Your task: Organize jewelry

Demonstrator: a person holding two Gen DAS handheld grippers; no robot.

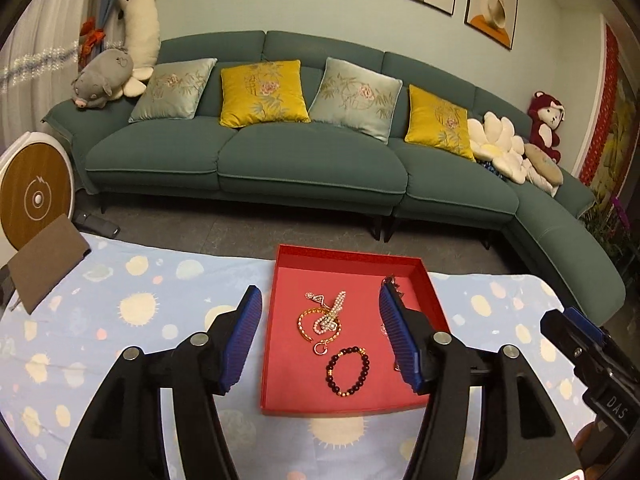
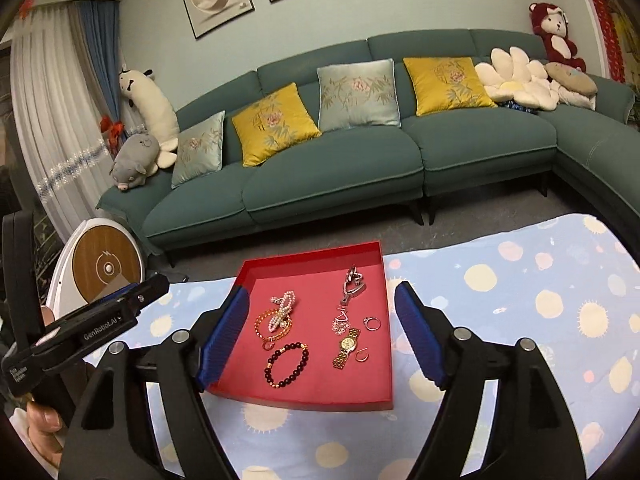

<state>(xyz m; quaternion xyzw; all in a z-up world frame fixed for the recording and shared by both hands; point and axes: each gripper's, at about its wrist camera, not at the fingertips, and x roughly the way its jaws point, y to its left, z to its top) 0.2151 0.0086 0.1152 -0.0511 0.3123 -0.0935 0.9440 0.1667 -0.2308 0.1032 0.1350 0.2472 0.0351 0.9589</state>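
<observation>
A red tray (image 1: 280, 360) (image 2: 384, 364) lies on the patterned cloth and holds jewelry. In it are a dark bead bracelet (image 1: 347, 371) (image 2: 287, 365), a pearl strand (image 1: 330, 312) (image 2: 283, 309) over an orange bangle (image 1: 308, 326) (image 2: 264, 326), a gold watch (image 2: 346, 348), a silver chain piece (image 2: 352, 284), a sparkly pendant (image 2: 341, 322) and two rings (image 2: 372, 323). My left gripper (image 1: 320, 336) is open above the tray's near side, empty. My right gripper (image 2: 320, 328) is open above the tray, empty.
The table carries a light blue cloth (image 1: 120, 340) (image 2: 540, 320) with sun prints. A brown board (image 1: 44, 264) leans at the far left edge. A green sofa (image 1: 280, 152) with cushions stands beyond. A round white device (image 2: 104, 264) sits on the floor.
</observation>
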